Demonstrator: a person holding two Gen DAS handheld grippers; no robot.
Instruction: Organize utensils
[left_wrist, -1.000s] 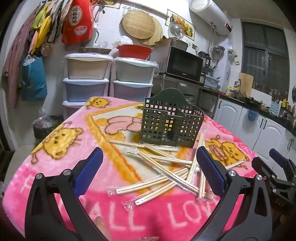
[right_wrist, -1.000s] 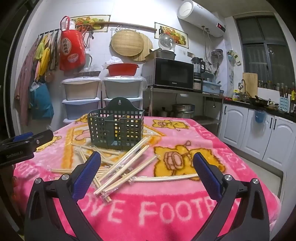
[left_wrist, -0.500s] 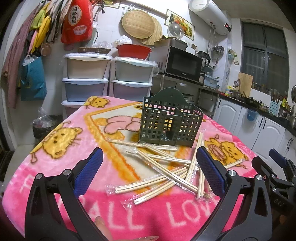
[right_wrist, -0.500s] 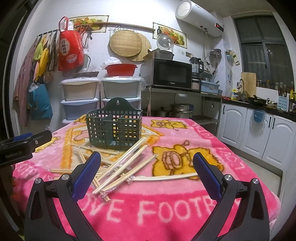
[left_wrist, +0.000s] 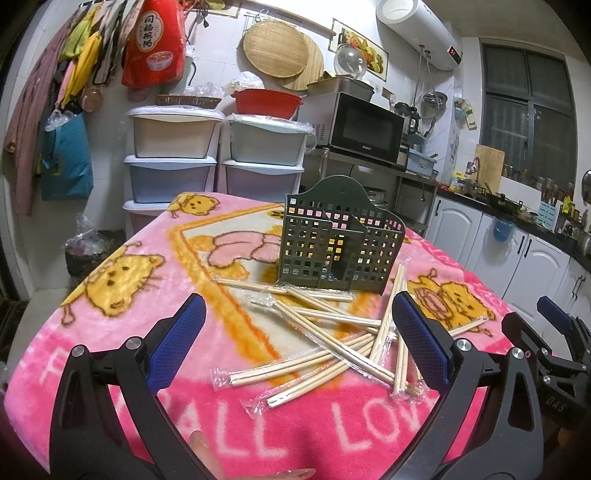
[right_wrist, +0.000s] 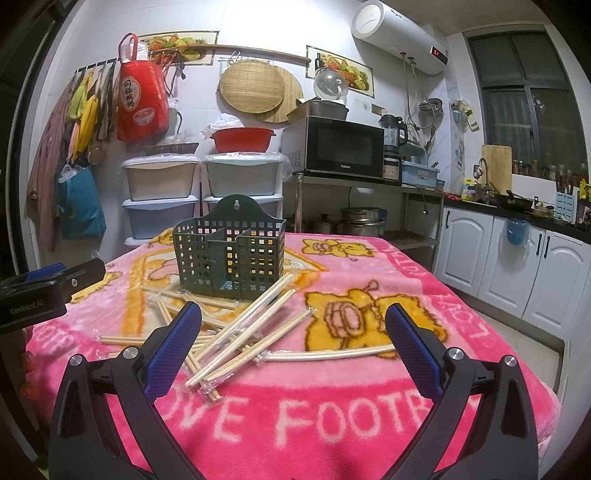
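A dark green lattice utensil holder stands upright on the pink blanket, with dividers inside and no utensils showing above its rim. In front of it lies a loose heap of plastic-wrapped wooden chopsticks. My left gripper hovers open over the near side of the heap, nothing between its blue pads. My right gripper is open too, low over the blanket, with the heap near its left finger. Each gripper shows at the edge of the other's view.
The table wears a pink cartoon blanket. Behind it stand stacked plastic drawers, a microwave on a metal rack, and hanging bags. White kitchen cabinets run along the right. One single chopstick packet lies apart to the right.
Both grippers stay open. The views have shifted only slightly; the right camera sits a touch lower. The chopsticks and holder have not moved.
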